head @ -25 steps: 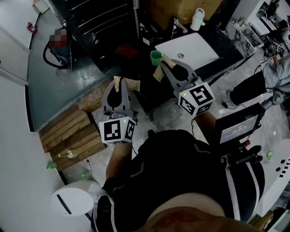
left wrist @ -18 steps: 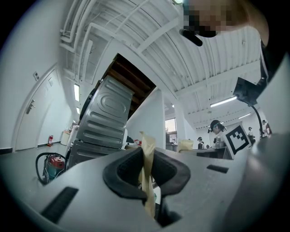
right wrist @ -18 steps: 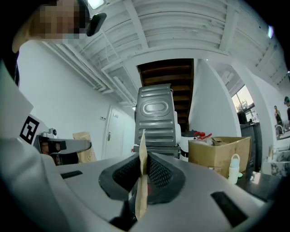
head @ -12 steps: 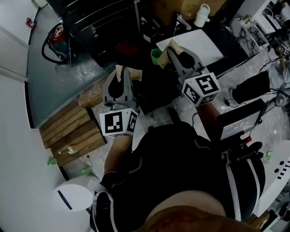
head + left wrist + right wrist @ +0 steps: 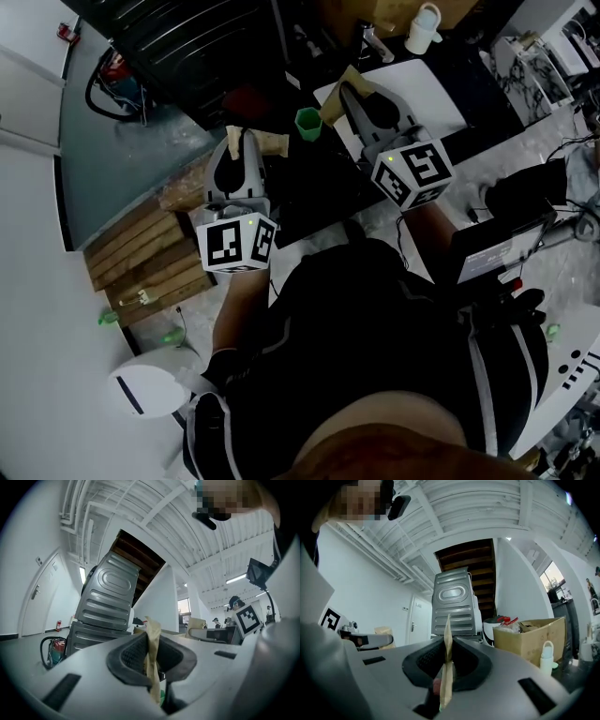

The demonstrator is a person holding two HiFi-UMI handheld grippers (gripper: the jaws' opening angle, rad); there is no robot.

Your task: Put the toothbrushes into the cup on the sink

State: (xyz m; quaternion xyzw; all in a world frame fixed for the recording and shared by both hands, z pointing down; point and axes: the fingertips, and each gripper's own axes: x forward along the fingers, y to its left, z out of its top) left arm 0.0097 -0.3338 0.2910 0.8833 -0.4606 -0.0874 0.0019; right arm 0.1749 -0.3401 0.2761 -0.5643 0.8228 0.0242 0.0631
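The green cup [image 5: 307, 122] stands on the dark counter just left of the white sink [image 5: 422, 89], between my two grippers in the head view. My left gripper [image 5: 246, 139] [image 5: 150, 627] hovers left of the cup, its tan taped pads pressed together. My right gripper [image 5: 339, 94] [image 5: 447, 637] reaches over the sink's near left corner, also shut pad to pad. A small green bit shows under the left jaws and a pink-red bit under the right jaws; I cannot tell what they are. No toothbrush is clearly visible.
A faucet [image 5: 372, 39] and a white bottle [image 5: 424, 26] stand behind the sink, by a cardboard box [image 5: 529, 637]. A grey washing machine [image 5: 110, 597] rises ahead. Wooden pallets [image 5: 141, 272] lie at the left, a black screen [image 5: 497, 248] at the right.
Both grippers have moved forward toward the sink. The cup, which was ahead of the right gripper, now sits between the two. Both jaws stay shut.
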